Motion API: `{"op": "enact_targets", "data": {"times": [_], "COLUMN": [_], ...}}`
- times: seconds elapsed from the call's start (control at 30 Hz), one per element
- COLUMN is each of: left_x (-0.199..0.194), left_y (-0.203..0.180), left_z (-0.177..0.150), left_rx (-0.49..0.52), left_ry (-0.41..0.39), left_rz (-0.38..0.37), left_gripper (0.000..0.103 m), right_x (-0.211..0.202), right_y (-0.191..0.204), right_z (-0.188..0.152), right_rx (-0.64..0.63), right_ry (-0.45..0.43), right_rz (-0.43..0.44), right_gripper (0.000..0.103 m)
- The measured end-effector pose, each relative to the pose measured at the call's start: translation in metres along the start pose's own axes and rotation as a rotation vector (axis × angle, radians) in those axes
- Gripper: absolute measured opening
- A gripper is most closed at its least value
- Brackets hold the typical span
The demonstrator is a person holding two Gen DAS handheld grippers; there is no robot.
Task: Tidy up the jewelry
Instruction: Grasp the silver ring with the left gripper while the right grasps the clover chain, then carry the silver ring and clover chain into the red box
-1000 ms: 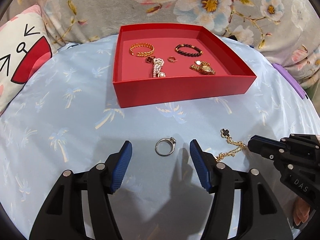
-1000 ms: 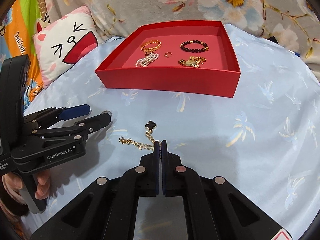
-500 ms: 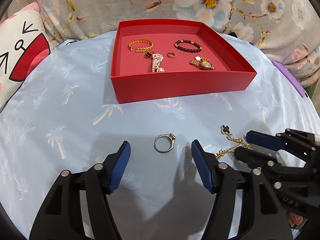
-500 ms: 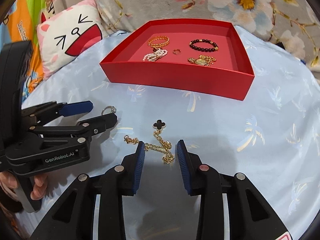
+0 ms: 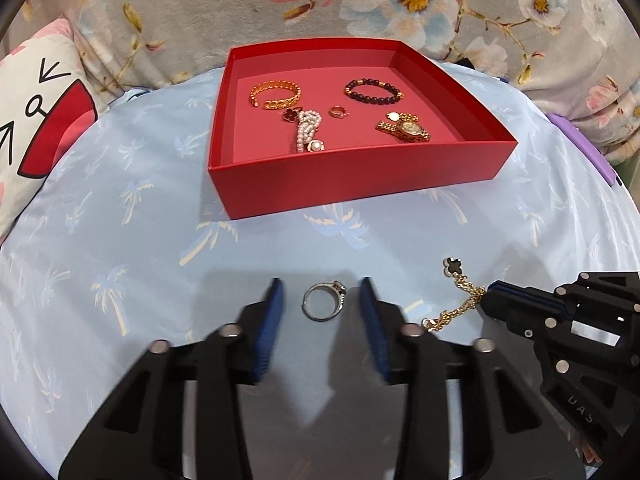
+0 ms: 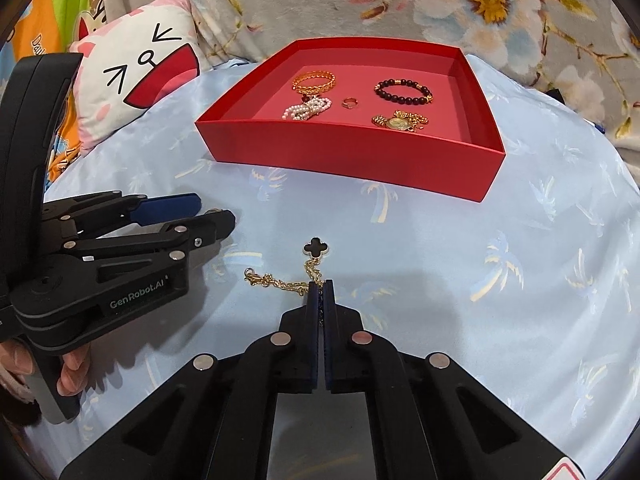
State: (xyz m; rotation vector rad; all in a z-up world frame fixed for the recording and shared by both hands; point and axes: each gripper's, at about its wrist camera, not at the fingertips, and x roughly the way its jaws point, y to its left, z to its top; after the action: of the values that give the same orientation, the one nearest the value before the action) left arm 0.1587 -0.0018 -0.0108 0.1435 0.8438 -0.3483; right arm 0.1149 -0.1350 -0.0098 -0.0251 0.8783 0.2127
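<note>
the right tool (image 6: 319,286) is closed on the thin gold chain (image 6: 280,282), whose middle part is hidden between the pads; its black clover charm (image 6: 315,247) lies free on the glossy blue cloth (image 6: 500,280). the left tool (image 5: 320,300) has just been closing; its jaws are not yet touching the silver ring (image 5: 323,302) between them. farther away, the red box (image 5: 360,184) holds bracelets, pearls and a watch.

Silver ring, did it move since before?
No. The silver ring lies on the same spot of the blue cloth, just below the same palm print, in front of the red box.
</note>
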Motion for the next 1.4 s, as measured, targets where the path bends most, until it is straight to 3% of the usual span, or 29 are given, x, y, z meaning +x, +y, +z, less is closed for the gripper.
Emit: {"op": "enact_targets", "data": {"times": [0.2, 0.63, 1.4], "left_x": [-0.002, -0.025, -0.091], "left_y": [-0.005, -0.012, 0.002], "left_z": [-0.001, 0.001, 0.086], "left_rx": [0.015, 0.015, 0.016], "left_ry": [-0.004, -0.045, -0.211], "left_rz": [-0.017, -0.03, 0.011], "left_gripper": [0.02, 0.019, 0.02], "right_x": [-0.002, -0.038, -0.137], "right_y": [0.0, -0.002, -0.029], "right_z": [0.0, 0.012, 0.092], "right_rx": [0.003, 0.031, 0.003], "right_ry": [-0.004, -0.083, -0.344], "right_rz": [0.008, 0.037, -0.085], "right_gripper": [0.001, 0.001, 0.001]}}
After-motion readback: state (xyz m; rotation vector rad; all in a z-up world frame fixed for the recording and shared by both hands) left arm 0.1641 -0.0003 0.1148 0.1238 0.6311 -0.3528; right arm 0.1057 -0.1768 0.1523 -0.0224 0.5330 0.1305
